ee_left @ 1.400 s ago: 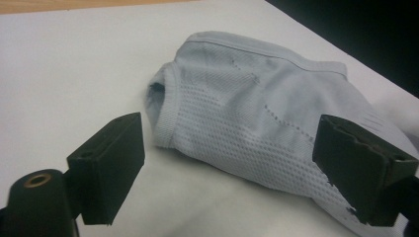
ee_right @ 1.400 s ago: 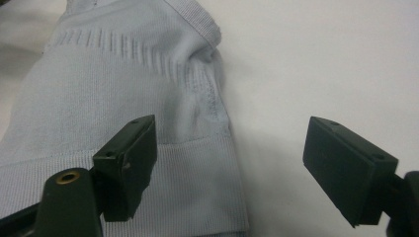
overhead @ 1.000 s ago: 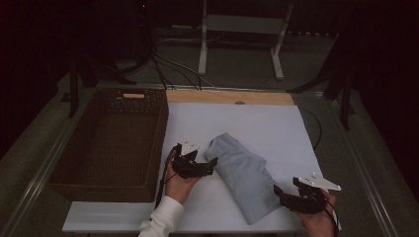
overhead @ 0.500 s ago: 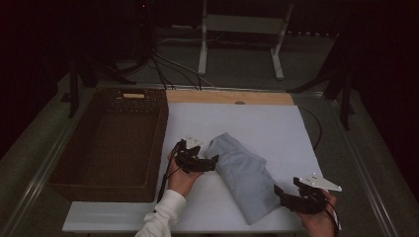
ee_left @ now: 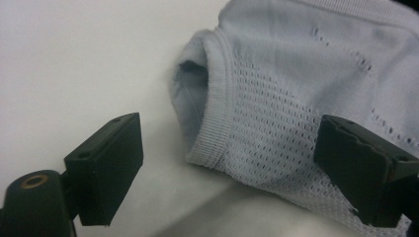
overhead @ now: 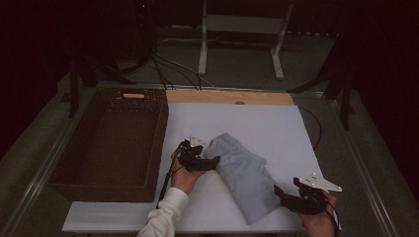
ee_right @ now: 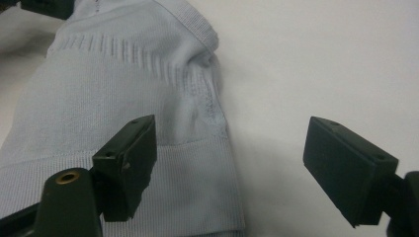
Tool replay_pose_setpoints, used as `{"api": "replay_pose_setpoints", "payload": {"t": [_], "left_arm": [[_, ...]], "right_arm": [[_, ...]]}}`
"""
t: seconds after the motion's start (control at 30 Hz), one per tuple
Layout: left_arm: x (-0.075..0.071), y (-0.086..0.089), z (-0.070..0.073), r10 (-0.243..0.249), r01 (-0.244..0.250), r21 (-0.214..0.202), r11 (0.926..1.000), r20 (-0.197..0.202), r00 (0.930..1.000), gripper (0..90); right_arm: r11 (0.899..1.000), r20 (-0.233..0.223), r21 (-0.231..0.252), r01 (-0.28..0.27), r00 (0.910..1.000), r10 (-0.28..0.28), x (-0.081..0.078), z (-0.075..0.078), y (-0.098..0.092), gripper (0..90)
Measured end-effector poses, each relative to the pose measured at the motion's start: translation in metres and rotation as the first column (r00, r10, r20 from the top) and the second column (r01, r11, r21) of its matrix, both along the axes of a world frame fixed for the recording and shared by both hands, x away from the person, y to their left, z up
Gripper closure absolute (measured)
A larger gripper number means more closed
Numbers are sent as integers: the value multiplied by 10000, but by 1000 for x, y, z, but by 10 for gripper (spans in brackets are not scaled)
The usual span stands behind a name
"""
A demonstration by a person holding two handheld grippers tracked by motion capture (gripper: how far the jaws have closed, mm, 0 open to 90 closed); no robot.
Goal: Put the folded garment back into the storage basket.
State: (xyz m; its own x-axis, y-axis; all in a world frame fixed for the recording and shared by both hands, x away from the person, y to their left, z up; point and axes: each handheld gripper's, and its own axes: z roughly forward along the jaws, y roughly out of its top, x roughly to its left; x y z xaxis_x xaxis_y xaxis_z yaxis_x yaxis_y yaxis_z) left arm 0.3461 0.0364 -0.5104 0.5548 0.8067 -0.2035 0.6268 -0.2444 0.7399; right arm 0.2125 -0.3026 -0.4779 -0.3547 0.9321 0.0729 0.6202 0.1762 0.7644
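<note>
Closer now, my left gripper (overhead: pixel 213 161) reaches the garment (overhead: pixel 244 180), jaws just narrowing yet apart | right gripper (overhead: pixel 279 191) spread at its near corner | garment lies on the table (overhead: pixel 276 128) | risk: pinching one layer.

Dim room, black backdrop, grey floor (overhead: pixel 237 69), white metal stand (overhead: pixel 242 29), cables (overhead: pixel 173 66) trailing

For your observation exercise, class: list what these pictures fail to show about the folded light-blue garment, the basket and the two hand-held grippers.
- Garment: its kind is unclear; folded in the high view, cropped by the frame in both gripper views.
- Basket: near inner wall hidden by its own rim in the dim high view.
- Right hand-held gripper: high view too small to tell whether it touches the cloth.
- Left hand-held gripper: the same doubt.
</note>
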Motion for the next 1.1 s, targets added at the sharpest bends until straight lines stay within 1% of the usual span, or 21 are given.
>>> {"api": "replay_pose_setpoints", "payload": {"t": [0.17,0.43,0.6,0.8,0.87,0.9,0.97,1.0,1.1], "left_arm": [[2,-2,-4,-134,135,51,9999,-124,9998,148],[3,-7,-12,-207,218,331,9992,-330,9992,163],[4,-9,-16,-280,297,358,9989,-460,9986,163],[2,-12,-17,-327,347,486,9982,-403,9987,179],[1,-12,-16,-511,530,421,9977,-440,9977,234],[1,-12,-15,-600,616,327,9976,-474,9971,276],[1,-12,-15,-713,729,283,9969,-553,9959,340],[1,-11,-15,-778,793,219,9966,-606,9951,390],[1,-12,-14,-749,765,215,9968,-678,9949,506]], "right_arm": [[10000,43,-4,-13,10000,13,0,0,0,212],[10000,78,-18,-47,10000,47,-2,1,1,212],[10000,143,-25,-76,9999,76,-2,2,1,212],[9999,179,-19,-99,9998,99,-3,2,1,211],[10000,192,-15,-89,9998,89,-4,3,1,211],[10000,196,-15,-79,9998,79,-4,3,1,211],[10000,198,0,-70,9998,70,-4,3,0,211],[10000,189,-4,-64,9998,64,-4,3,0,211],[10000,104,-12,5,9999,-5,-3,3,-2,216]]}}
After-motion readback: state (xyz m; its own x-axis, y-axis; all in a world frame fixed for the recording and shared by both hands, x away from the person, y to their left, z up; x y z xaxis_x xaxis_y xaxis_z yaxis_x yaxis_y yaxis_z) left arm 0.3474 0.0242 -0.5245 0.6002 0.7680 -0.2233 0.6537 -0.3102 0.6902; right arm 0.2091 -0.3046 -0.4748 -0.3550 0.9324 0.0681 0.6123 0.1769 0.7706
